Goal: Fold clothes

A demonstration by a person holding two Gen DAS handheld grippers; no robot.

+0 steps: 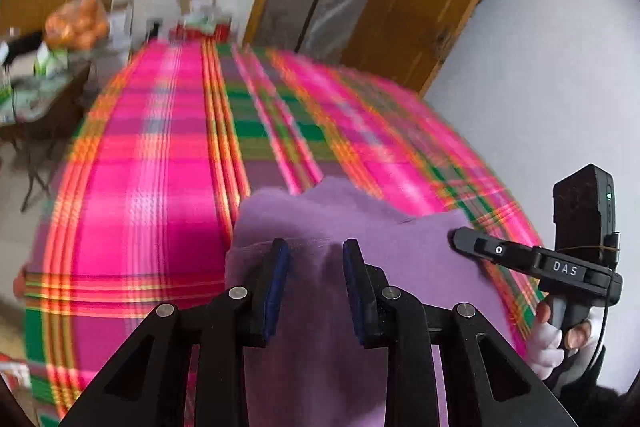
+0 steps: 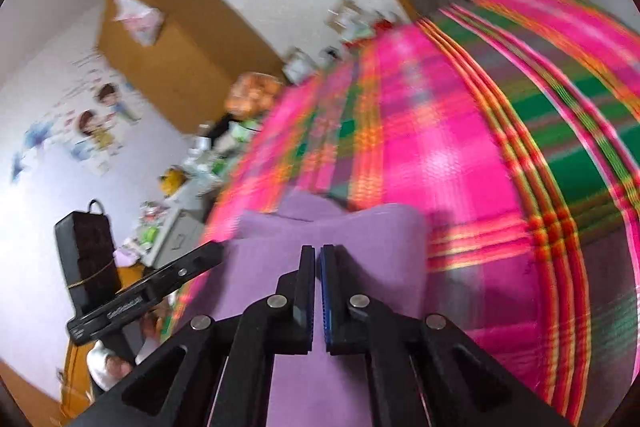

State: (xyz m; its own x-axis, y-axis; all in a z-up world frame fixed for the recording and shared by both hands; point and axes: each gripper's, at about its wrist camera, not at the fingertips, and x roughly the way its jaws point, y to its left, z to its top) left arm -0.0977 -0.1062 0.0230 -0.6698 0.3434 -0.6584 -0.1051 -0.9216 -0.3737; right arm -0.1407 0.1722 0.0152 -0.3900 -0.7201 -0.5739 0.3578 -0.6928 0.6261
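While the purple garment [image 1: 320, 223] is carried above the plaid bedspread [image 1: 132, 187], a bunched fold is clamped by the left gripper [image 1: 316, 255] and an edge pinched by the fully closed right gripper [image 2: 316, 259]; uneven pulling risks slippage, likely skewing the fold.

Soft, matt purple knit cloth [image 1: 360, 227], fleece-like and smooth, lying on a woven plaid bedcover [image 1: 160, 167] of pink, green and orange with a faint sheen and a fine ribbed weave. Matt black plastic on the left gripper [image 1: 316, 251] and right gripper [image 2: 315, 255], with dull silver metal pins [image 1: 238, 292] at the joints and blue, finely ridged rubbery pads [image 2: 326, 291] on the fingers. Beyond, smooth varnished brown wood on the wardrobe [image 2: 168, 39] and flat matt paint on the white wall [image 1: 560, 67].
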